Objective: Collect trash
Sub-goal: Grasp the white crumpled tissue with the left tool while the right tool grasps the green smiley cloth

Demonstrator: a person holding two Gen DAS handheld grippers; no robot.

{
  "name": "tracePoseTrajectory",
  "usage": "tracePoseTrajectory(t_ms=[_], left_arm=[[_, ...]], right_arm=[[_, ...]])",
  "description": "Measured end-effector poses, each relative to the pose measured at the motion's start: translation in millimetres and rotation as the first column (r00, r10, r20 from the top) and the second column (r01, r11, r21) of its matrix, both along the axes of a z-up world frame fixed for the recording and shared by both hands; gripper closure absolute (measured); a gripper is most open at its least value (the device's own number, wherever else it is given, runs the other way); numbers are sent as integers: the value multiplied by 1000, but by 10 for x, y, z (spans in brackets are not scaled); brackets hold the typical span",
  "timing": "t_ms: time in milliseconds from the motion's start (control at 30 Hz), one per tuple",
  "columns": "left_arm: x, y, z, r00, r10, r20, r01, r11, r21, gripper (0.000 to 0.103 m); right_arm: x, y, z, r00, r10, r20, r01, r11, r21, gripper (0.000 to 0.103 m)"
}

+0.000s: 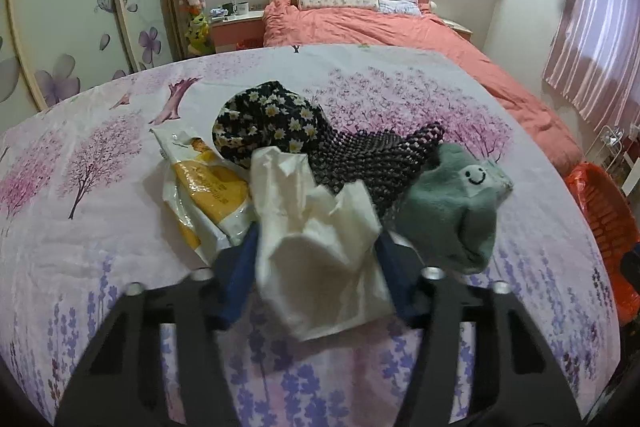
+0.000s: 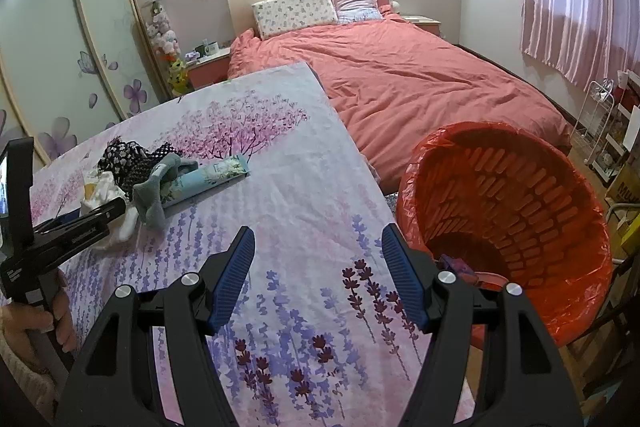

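At the far left of the right wrist view, a person's hand (image 2: 56,311) grips the black handle of the left gripper (image 2: 90,217), which reaches in low over the flowered tablecloth (image 2: 304,187) toward the pile of things. White lettering runs along its black arm, too small to read. The left wrist view shows its blue-padded jaws closed against both sides of a crumpled white tissue (image 1: 320,239) — the trash is pinched between them, just above the cloth.

Beside the tissue lies a white and yellow plastic wrapper (image 1: 204,187); its print is illegible. Behind sit a black daisy-print fabric piece (image 1: 266,121), a dark netted cloth (image 1: 376,157) and a grey-green plush sock with a stitched smiley face (image 1: 452,203). Only the right wrist view shows the pale blue flower-printed tube (image 2: 212,177) lying against the sock.

The right gripper (image 2: 318,275) points down over the lavender print near the table edge, jaws standing wide with nothing between them. To its right stands the red plastic basket lined with a red bag (image 2: 576,211) — scraps lie at the bottom, seen only here.
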State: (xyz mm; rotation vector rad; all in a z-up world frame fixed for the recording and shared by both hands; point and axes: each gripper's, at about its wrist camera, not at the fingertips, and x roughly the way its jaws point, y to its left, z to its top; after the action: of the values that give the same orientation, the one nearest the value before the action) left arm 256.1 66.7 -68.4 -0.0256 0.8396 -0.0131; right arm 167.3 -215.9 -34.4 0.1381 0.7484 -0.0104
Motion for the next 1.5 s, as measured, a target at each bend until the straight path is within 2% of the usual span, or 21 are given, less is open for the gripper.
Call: tracePoseTrajectory(t_ms=[33, 133, 433, 667, 767, 833, 933, 1033, 1267, 1367, 1500], left_arm=[[4, 7, -3, 1000, -1, 1, 1, 1000, -2, 59], [-8, 43, 8, 1000, -2, 12, 2, 1000, -16, 65], [-388, 333, 262, 995, 19, 100, -14, 999, -48, 65], [-610, 896, 362, 987, 115, 116, -111, 993, -41, 64], [-586, 1160, 307, 981, 170, 90, -167, 985, -31, 64], [-515, 1284, 226, 977, 206, 60, -206, 979, 4, 63], [-452, 1422, 108, 972, 232, 25, -233, 973, 12, 62], [-390, 1464, 25, 972, 235, 6, -235, 972, 22, 58], [-260, 1539, -53, 970, 238, -42, -238, 971, 4, 57], [-232, 1588, -89, 968, 244, -64, -246, 969, -23, 57], [-226, 1570, -98, 967, 246, -66, -247, 969, -8, 56]], right_arm=[[8, 11, -9, 1000, 1, -2, -1, 1000, 2, 37], [20, 47, -14, 1000, 10, -5, -10, 1000, 5, 37], [46, 257, -32, 999, 53, -13, -53, 999, -9, 37], [115, 570, -25, 994, 105, -15, -105, 994, -19, 37], [142, 713, -10, 990, 138, -11, -138, 990, -18, 37], [184, 817, -6, 987, 162, -9, -162, 987, -17, 37], [254, 942, -13, 982, 190, -13, -190, 982, -6, 37], [340, 1046, -26, 978, 210, -13, -210, 978, 12, 39], [616, 1216, -91, 978, 208, -27, -206, 976, 64, 46], [721, 1294, -95, 981, 195, -13, -193, 979, 70, 46], [781, 1356, -129, 983, 182, -7, -181, 981, 65, 46]])
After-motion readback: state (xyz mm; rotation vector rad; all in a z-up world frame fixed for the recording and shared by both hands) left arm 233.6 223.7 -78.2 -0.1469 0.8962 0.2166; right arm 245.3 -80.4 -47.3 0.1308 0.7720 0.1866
